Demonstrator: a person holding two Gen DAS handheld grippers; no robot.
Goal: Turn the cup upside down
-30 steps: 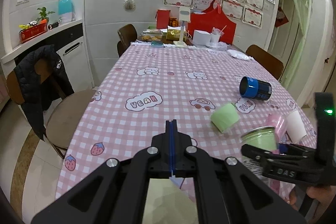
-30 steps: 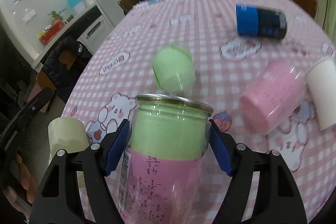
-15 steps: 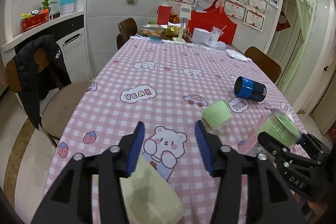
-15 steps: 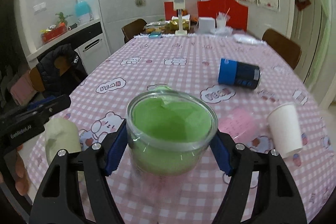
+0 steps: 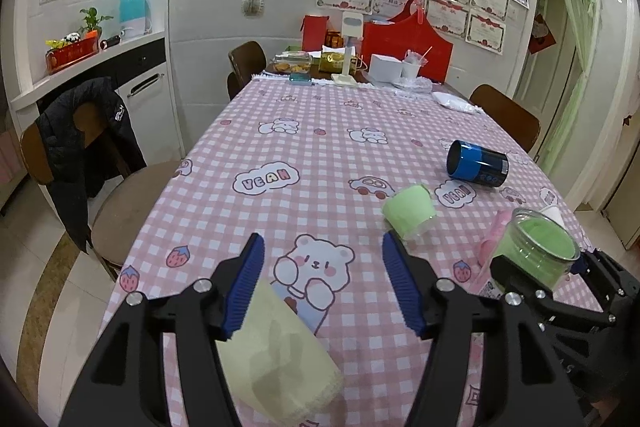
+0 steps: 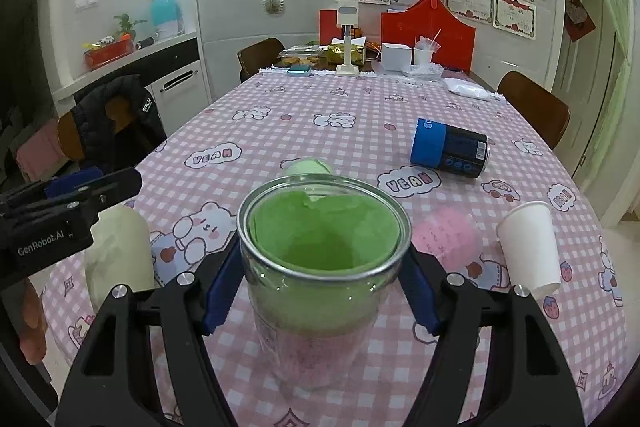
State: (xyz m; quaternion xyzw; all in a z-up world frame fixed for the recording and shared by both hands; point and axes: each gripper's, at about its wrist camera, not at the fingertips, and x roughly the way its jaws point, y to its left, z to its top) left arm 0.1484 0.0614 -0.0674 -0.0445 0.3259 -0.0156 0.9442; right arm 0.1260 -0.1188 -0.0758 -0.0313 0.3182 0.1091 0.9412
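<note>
My right gripper is shut on a clear cup with a green and pink lining, held mouth up above the pink checked tablecloth. The same cup shows at the right of the left wrist view. My left gripper is open. A pale yellow cup stands upside down on the cloth just below and between its fingers, not gripped. That cup also shows at the left of the right wrist view.
A green cup, a blue and black cup and a pink cup lie on their sides. A white paper cup stands upside down at the right. Chairs stand around the table; boxes and clutter crowd its far end.
My left gripper opened and let go of the yellow cup, which now stands on the cloth. My right gripper turned the clear cup from lying tilted to mouth up.
</note>
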